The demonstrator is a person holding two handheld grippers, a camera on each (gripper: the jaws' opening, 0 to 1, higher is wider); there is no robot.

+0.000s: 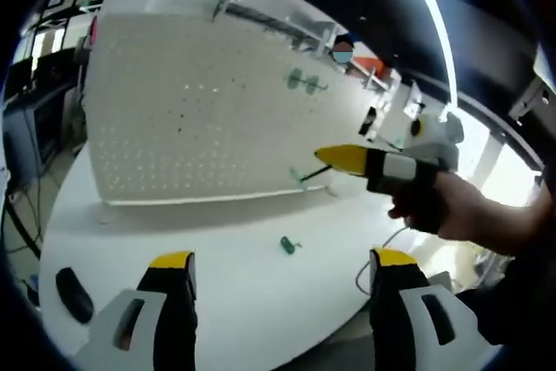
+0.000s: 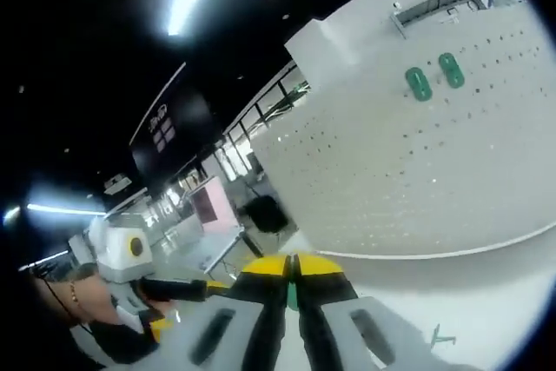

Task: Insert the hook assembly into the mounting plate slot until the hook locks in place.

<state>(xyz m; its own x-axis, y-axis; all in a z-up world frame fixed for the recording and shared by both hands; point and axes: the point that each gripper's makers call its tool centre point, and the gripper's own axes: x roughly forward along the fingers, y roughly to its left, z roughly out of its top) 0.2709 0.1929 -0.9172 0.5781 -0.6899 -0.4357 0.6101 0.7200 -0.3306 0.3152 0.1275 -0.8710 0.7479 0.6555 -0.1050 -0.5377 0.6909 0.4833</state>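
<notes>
The white pegboard mounting plate [image 1: 200,119] stands upright on the white table [image 1: 243,301]; in the right gripper view the plate [image 2: 417,171] lies ahead. Two green hooks [image 1: 304,82] [image 2: 434,77] hang high on it. Coming in from the right, my right gripper [image 1: 334,158] is shut on a green hook [image 1: 308,176], whose end points at the plate's lower edge. Its own jaws [image 2: 293,265] are pressed together with a bit of green hook [image 2: 293,294] between them. A spare green hook [image 1: 287,245] [image 2: 440,336] lies on the table. My left gripper [image 1: 283,260] is open with nothing between its fingers.
A black oblong object [image 1: 74,294] lies at the table's left edge. A thin cable [image 1: 365,274] loops off the table's right edge. A person's hand [image 1: 460,210] holds the right gripper. Racks and benches stand behind the plate.
</notes>
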